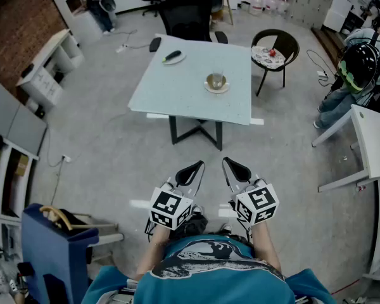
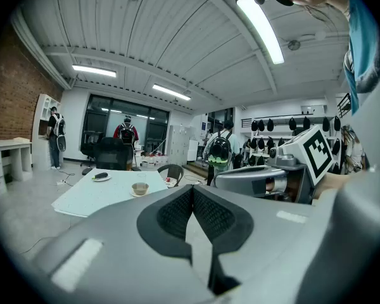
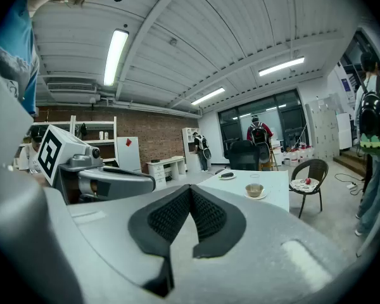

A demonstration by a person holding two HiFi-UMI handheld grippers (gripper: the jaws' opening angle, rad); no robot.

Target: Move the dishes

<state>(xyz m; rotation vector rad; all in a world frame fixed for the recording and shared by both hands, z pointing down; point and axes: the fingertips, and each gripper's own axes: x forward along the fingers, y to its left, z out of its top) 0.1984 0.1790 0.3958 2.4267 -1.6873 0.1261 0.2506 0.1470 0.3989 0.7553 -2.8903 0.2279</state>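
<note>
A pale table (image 1: 177, 94) stands a few steps ahead of me. On it a small bowl on a saucer (image 1: 216, 82) sits right of centre, and a plate with a dark object (image 1: 173, 57) lies at the far left. My left gripper (image 1: 195, 167) and right gripper (image 1: 232, 164) are held side by side near my waist, well short of the table. Both are shut with nothing between the pads. In the left gripper view the bowl (image 2: 140, 188) and plate (image 2: 101, 177) show beyond the shut gripper (image 2: 192, 190). The right gripper view shows the bowl (image 3: 254, 190) and plate (image 3: 227, 176) past its shut gripper (image 3: 190, 190).
A wicker chair (image 1: 275, 49) stands right of the table and a black office chair (image 1: 187, 14) behind it. A white desk (image 1: 373, 138) and a seated person (image 1: 358, 68) are at the right. White shelving (image 1: 44, 65) lines the left wall; a blue cart (image 1: 57, 246) stands near my left.
</note>
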